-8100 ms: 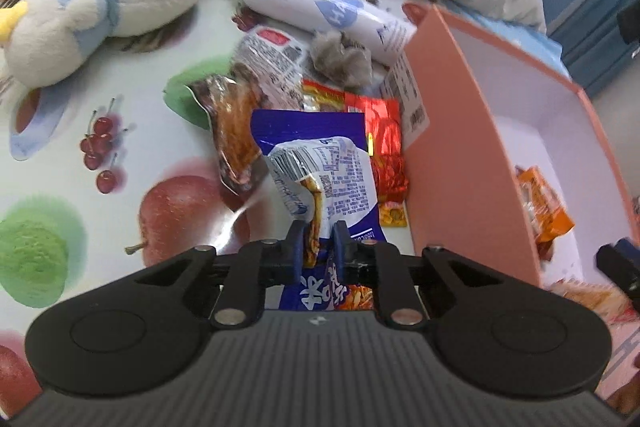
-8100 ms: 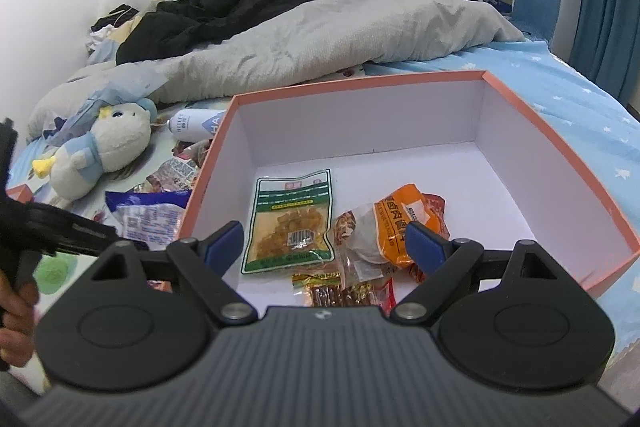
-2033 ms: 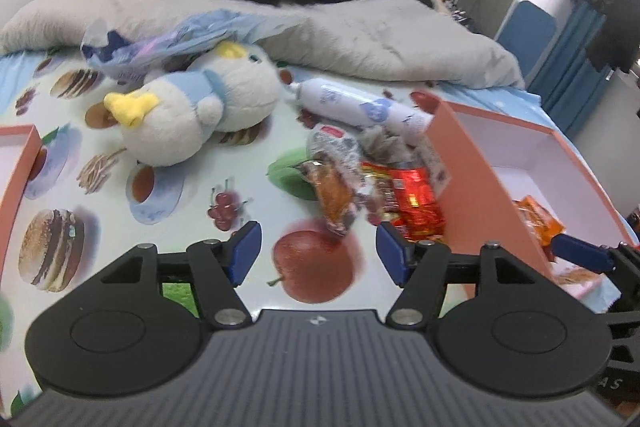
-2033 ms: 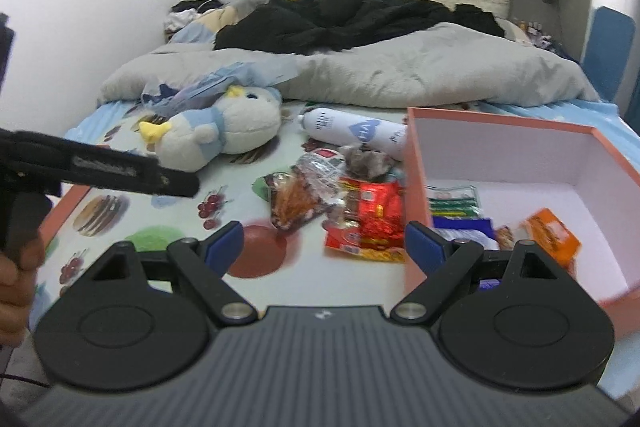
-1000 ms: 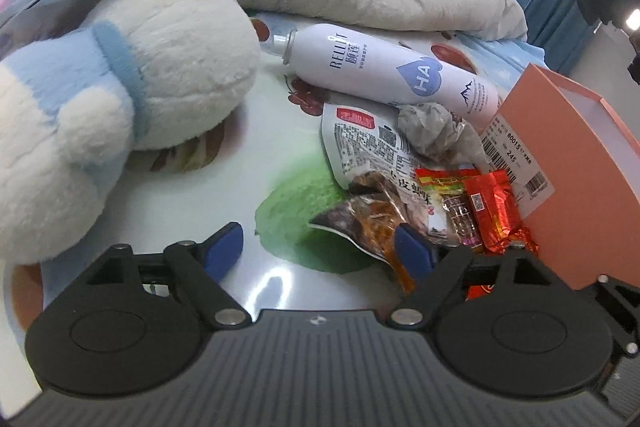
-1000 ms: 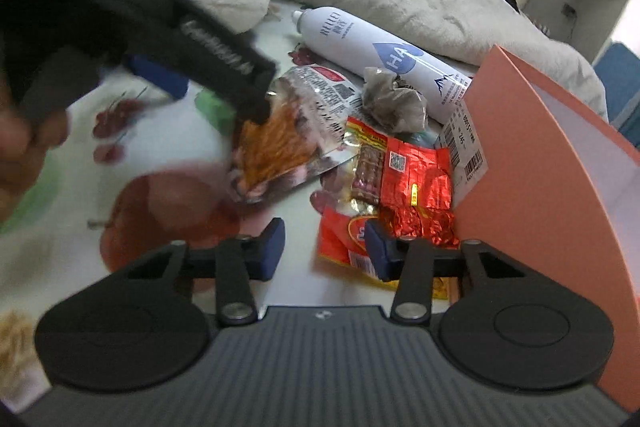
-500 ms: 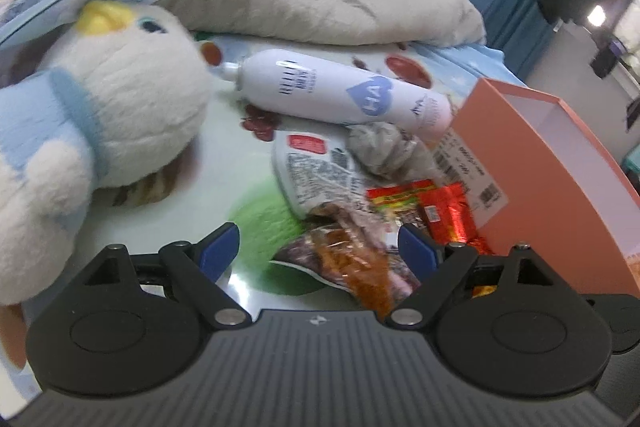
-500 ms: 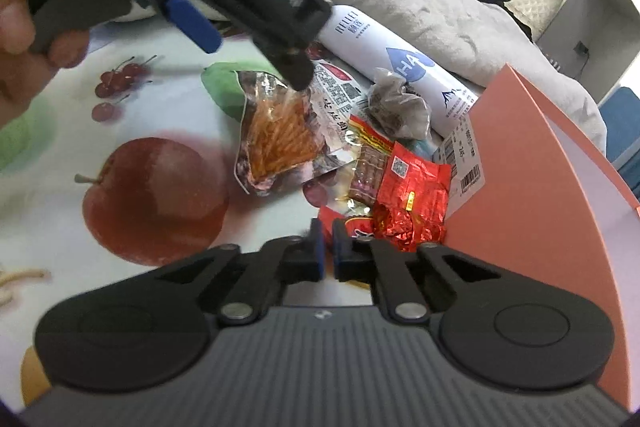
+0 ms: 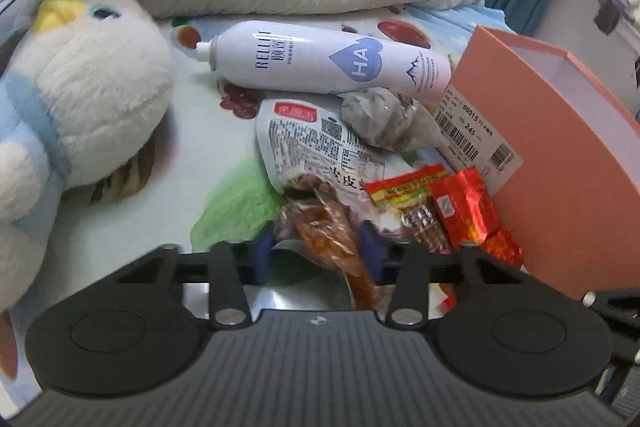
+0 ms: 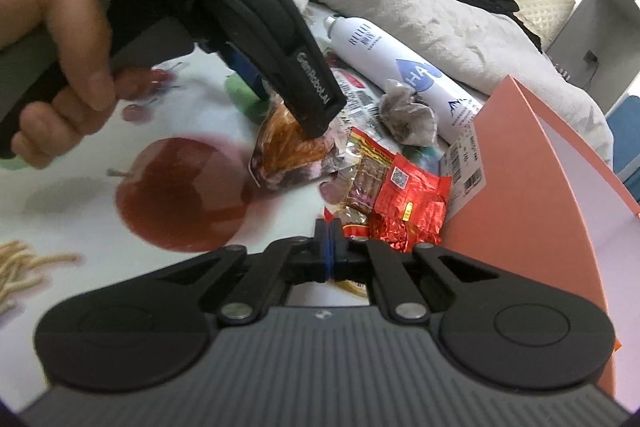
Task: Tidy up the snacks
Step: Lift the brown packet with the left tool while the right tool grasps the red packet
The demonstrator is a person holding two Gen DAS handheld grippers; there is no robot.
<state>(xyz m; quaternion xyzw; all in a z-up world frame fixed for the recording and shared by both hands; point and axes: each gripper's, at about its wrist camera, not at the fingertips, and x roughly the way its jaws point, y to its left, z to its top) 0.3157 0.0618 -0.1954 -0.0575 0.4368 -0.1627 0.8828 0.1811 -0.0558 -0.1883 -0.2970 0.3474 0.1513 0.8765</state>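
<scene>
Left gripper (image 9: 316, 253) jaws have just been closing around the clear crinkly packet of orange-brown snack sticks (image 9: 332, 231), which sits between the blue pads; contact looks likely but pad faces are partly hidden, so a firm clamp cannot be confirmed. Packet lies on the fruit-print tablecloth (image 9: 208, 131), near the salmon-pink cardboard box (image 9: 568, 163).

Right gripper (image 10: 329, 245) jaws are together, apparently pinching the edge of the red foil snack packet (image 10: 404, 195) just beside the box wall.

Risks: slippery film could slide out on lifting if only a corner is caught; the printed white pouch (image 9: 316, 143) under the packet may drag along; the two grippers are close and could collide.

Hard to read: the right jaws' contact point is hidden behind the fingers; the box interior is mostly cut off; the crumpled grey wrapper (image 9: 380, 119) has unclear contents.
</scene>
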